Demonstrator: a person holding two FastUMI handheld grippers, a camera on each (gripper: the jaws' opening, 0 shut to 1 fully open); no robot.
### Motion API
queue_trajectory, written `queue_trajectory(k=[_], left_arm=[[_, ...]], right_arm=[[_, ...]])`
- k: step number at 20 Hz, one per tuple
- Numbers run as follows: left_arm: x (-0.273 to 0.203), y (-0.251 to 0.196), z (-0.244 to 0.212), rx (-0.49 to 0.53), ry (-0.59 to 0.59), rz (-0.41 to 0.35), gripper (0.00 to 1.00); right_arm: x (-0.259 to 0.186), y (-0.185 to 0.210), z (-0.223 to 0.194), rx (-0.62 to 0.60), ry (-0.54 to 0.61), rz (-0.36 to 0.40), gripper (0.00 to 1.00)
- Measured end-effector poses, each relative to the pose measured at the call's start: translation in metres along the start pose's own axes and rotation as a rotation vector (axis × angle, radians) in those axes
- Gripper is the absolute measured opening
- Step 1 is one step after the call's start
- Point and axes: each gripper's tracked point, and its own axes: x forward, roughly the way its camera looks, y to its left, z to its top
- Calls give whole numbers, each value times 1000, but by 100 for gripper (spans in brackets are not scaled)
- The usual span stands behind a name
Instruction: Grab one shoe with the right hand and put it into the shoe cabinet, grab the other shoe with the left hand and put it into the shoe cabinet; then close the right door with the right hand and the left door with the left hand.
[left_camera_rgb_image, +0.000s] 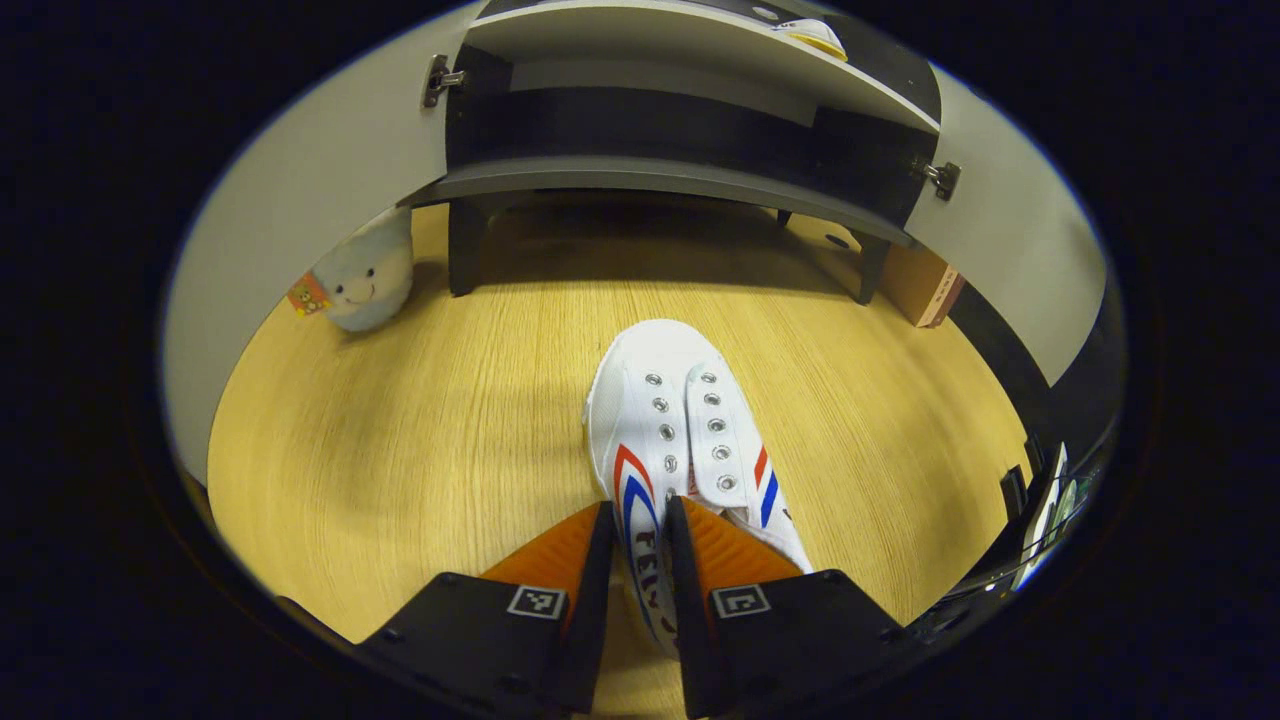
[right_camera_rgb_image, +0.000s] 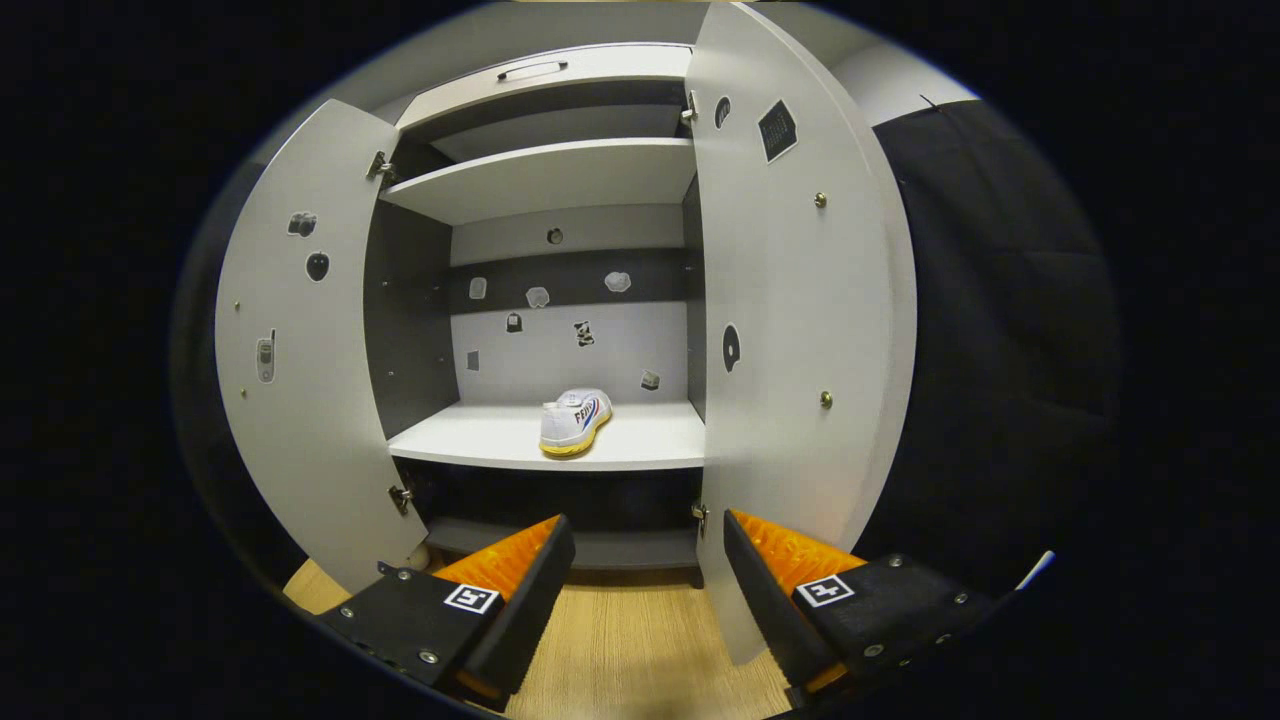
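Note:
In the left gripper view a white shoe (left_camera_rgb_image: 672, 420) with red and blue stripes lies on the wooden floor, toe toward the shoe cabinet (left_camera_rgb_image: 660, 180). My left gripper (left_camera_rgb_image: 641, 545) is shut on the shoe's side wall near the heel. In the right gripper view the other white shoe (right_camera_rgb_image: 573, 420) rests on the cabinet's middle shelf (right_camera_rgb_image: 640, 440). Both cabinet doors stand wide, the left door (right_camera_rgb_image: 300, 380) and the right door (right_camera_rgb_image: 800, 330). My right gripper (right_camera_rgb_image: 648, 560) hangs open in front of the cabinet, holding nothing.
A pale plush toy (left_camera_rgb_image: 365, 275) sits on the floor by the left door. A brown box (left_camera_rgb_image: 925, 285) stands beside the cabinet's right leg. Small stickers dot the cabinet's back wall (right_camera_rgb_image: 580, 345). An upper shelf (right_camera_rgb_image: 550, 175) lies above.

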Motion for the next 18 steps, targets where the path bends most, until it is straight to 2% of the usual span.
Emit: queue_trajectory(k=[1, 2, 4, 9, 13, 18], left_arm=[[3, 0, -2, -7, 3, -15, 38], [1, 3, 1, -13, 9, 1, 22], [-1, 5, 9, -23, 18, 30, 7], [-30, -1, 44, -23, -34, 4, 7], [-82, -12, 108, -10, -115, -17, 7], [-148, -14, 215, -24, -235, -67, 7]], right_arm=[[0, 0, 1, -1, -3, -2, 92], [-1, 0, 3, -2, -8, -1, 92], [-4, 2, 6, 0, -19, 2, 92], [-10, 7, 8, 18, -38, 19, 92], [-15, 13, 7, 14, -45, 39, 92], [-22, 12, 7, 14, -60, 43, 92]])
